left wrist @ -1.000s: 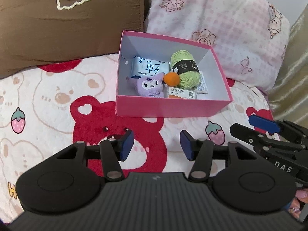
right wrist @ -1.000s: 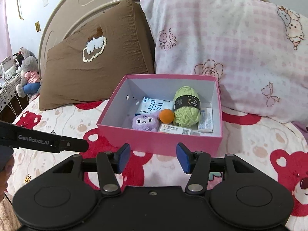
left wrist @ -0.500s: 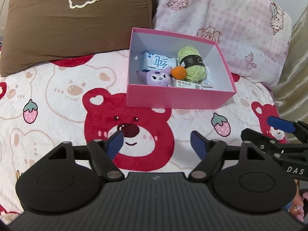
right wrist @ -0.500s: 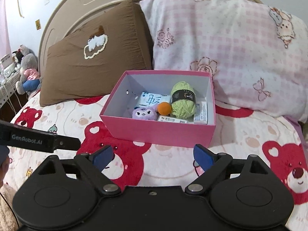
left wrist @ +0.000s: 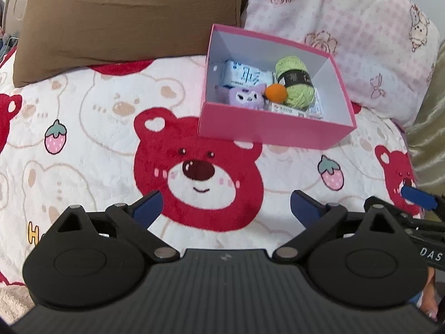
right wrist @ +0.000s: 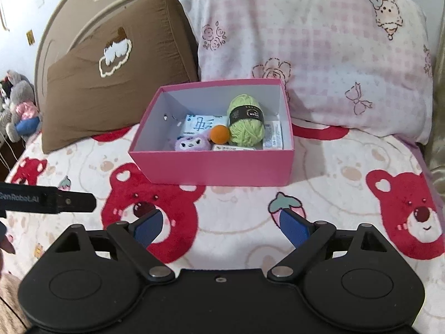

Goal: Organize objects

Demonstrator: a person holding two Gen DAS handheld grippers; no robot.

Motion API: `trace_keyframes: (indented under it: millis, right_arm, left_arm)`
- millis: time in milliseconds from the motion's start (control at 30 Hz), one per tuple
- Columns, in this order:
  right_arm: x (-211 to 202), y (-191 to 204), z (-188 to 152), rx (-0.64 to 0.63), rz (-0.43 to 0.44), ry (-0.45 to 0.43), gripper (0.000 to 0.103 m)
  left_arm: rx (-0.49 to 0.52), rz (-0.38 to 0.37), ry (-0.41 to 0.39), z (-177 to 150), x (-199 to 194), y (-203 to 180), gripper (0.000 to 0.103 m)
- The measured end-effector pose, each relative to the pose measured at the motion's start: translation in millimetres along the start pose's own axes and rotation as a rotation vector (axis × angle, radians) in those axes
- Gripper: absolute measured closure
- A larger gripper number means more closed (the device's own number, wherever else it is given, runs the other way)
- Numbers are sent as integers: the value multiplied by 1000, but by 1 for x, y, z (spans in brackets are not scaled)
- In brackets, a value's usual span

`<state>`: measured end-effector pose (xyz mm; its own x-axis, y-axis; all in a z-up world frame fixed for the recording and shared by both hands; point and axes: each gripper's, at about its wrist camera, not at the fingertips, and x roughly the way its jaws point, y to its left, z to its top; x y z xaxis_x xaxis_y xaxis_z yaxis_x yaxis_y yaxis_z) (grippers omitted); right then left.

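Bedding printed with red bears [right wrist: 150, 208] carries a pink box [right wrist: 214, 167], set at the far side in front of a brown pillow [right wrist: 116, 89] and a pink checked pillow [right wrist: 319, 55]. Inside lie green yarn [right wrist: 246, 125], an orange ball [right wrist: 219, 134], a purple plush [right wrist: 192, 144] and tissue packets [right wrist: 200, 123] (crowded together). Nearer, the left gripper [left wrist: 226, 207] is opening its jaws, nothing between them; the right gripper [right wrist: 221, 226] stands wide apart, empty.

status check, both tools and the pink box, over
Left tool opening, nothing between pads; right tool open, empty. Pink box on the blanket, holding yarn, orange ball, plush, packets. Path to the box clear.
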<state>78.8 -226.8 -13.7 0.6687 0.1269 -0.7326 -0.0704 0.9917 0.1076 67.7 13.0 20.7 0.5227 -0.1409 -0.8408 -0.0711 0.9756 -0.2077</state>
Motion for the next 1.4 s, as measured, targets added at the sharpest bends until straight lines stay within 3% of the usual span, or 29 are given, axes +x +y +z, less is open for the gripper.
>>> trace_keyframes:
  millis: [200,700,1400]
  right_arm:
    - [7,3,-2,-45,-73,34,10]
    - [1,4,-7,-41,-60,41,10]
    - [0,12,-17,-58,-81,-13,10]
  left_arm:
    - [10,39,-23,-5,-4,4,4]
    - [50,130,33,-17,-2,7,3]
    - [85,159,61,-23,4,8,3]
